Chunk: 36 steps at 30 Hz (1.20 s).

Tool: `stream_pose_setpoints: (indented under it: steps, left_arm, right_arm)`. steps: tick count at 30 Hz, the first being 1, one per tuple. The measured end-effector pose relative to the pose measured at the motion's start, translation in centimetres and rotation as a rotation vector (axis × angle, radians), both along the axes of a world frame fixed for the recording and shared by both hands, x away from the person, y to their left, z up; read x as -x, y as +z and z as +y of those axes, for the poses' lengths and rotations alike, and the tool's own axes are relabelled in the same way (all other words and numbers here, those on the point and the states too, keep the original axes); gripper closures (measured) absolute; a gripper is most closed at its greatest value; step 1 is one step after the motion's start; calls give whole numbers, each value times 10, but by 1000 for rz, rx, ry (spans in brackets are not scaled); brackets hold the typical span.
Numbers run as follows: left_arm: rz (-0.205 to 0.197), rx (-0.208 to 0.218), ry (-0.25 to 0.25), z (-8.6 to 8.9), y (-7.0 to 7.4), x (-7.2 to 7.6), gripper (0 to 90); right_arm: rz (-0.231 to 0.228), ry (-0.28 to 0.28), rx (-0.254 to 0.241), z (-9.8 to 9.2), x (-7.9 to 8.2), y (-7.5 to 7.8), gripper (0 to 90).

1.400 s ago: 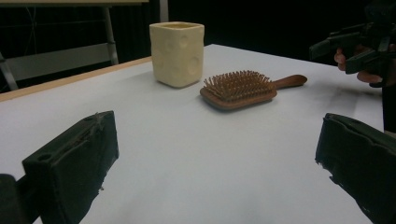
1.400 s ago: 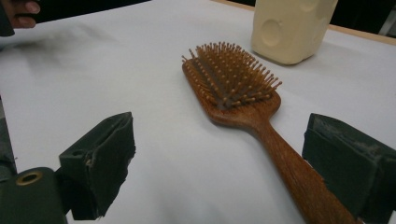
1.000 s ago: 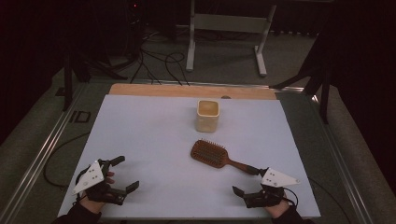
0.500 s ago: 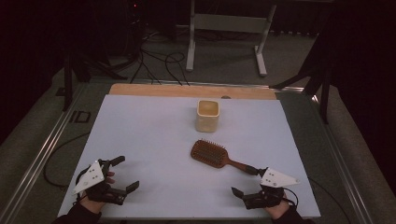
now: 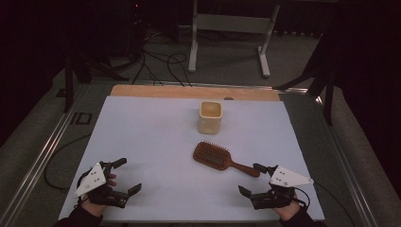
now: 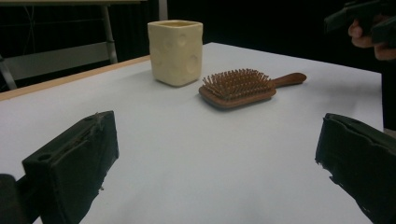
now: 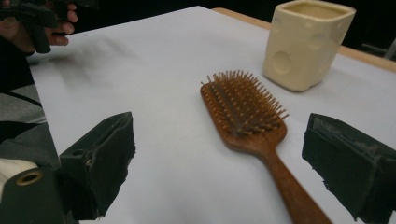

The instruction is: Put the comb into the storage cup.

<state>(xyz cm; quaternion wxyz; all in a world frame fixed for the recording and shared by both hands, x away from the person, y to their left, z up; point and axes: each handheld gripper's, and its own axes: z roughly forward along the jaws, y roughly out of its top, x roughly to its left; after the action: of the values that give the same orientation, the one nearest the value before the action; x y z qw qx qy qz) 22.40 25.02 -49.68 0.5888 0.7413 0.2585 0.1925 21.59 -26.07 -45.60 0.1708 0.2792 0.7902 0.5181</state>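
A wooden paddle hairbrush lies bristles up on the white table, its handle pointing toward the near right. Behind it stands a cream square cup with round dimples. My right gripper rests open at the near right, its jaws just short of the handle's end. The right gripper view has the hairbrush running between the jaws and the cup beyond. My left gripper stands open at the near left, nothing in it. Its view faces the cup and hairbrush.
A wooden strip borders the table's far edge. Metal rails run along both sides. Beyond the table are a grey stand and cables on the floor. The other hand with its gripper appears at the top right of the left gripper view.
The right gripper has crept slightly toward the brush handle. The left gripper, brush and cup have not moved.
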Motion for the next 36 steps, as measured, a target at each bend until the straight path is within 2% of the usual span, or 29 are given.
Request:
stream_pose_setpoints:
  steps: [16, 30, 36]
  left_arm:
    - [2, -7, -4, -1, 0, 0, 0]
    - [0, -10, 0, -1, 0, 0, 0]
    - [-1, -9, -4, -2, 0, 0, 0]
  right_arm:
    - [-40, -4, 47, 0, -14, 28, 95]
    - [-30, -10, 75, 1, -33, 33, 113]
    - [-23, -25, 93, 0, -49, 30, 144]
